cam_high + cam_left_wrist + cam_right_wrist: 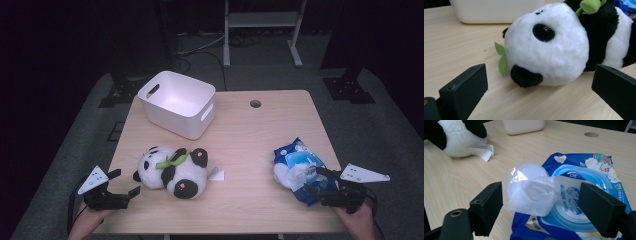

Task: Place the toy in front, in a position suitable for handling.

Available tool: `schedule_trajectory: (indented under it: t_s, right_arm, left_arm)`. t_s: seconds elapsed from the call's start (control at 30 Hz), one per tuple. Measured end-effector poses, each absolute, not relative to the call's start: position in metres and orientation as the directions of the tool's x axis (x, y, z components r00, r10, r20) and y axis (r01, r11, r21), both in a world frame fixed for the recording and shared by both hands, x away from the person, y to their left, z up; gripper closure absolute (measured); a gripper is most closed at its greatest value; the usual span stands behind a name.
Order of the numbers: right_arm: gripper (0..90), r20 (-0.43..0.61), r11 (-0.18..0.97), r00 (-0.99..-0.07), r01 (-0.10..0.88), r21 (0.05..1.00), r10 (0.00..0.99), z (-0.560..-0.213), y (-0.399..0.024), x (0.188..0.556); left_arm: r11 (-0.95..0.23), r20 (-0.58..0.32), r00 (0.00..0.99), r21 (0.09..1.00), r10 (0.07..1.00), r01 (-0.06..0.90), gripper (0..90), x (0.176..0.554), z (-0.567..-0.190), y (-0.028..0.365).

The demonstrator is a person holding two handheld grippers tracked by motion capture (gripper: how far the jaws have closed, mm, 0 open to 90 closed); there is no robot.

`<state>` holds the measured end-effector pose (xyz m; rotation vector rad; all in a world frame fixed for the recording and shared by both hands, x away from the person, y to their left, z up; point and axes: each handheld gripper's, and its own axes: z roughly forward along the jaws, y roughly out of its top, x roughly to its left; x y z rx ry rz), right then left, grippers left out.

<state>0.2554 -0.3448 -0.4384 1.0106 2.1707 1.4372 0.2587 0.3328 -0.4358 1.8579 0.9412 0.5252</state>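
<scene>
Nearest the high camera, at the table's (250,210) near edge, two hand-held grippers flank the work. Largest on the table is the white bin (177,103), empty, toward the far left corner. In front of it the plush panda (172,171) lies on its side, long axis running along the near edge, head toward the left gripper (125,182). That gripper's jaws stand wide with nothing between them, the head just ahead of them and apart. Near the right edge lies the blue wet-wipe pack (297,167), lid flipped up, a wipe (535,195) bunched out of its opening. The right gripper (315,181) reaches it from the near right corner, jaws wide and straddling the wipe without pressing it. By my judgement each hand is nearest its own item.
</scene>
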Motion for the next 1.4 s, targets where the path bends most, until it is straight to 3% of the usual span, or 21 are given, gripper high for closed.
schedule_trajectory:
  t_s: [0.67,1.2,1.4]
  right_arm:
    - [18.7,0.108,0.207,-0.674,0.369,0.906,0.731,-0.436,-0.346,0.257]
    - [18.7,0.084,0.222,-0.68,0.35,0.91,0.728,-0.431,-0.345,0.256]
    - [18.7,0.087,0.223,-0.684,0.351,0.909,0.724,-0.431,-0.345,0.256]
  left_arm:
    - [-0.273,-0.061,0.672,0.883,0.738,0.381,0.0,0.296,-0.429,0.331]
    - [-0.34,-0.083,0.76,0.859,0.645,0.382,0.0,0.32,-0.436,0.304]
    - [-0.334,-0.072,0.745,0.862,0.663,0.381,0.0,0.321,-0.438,0.297]
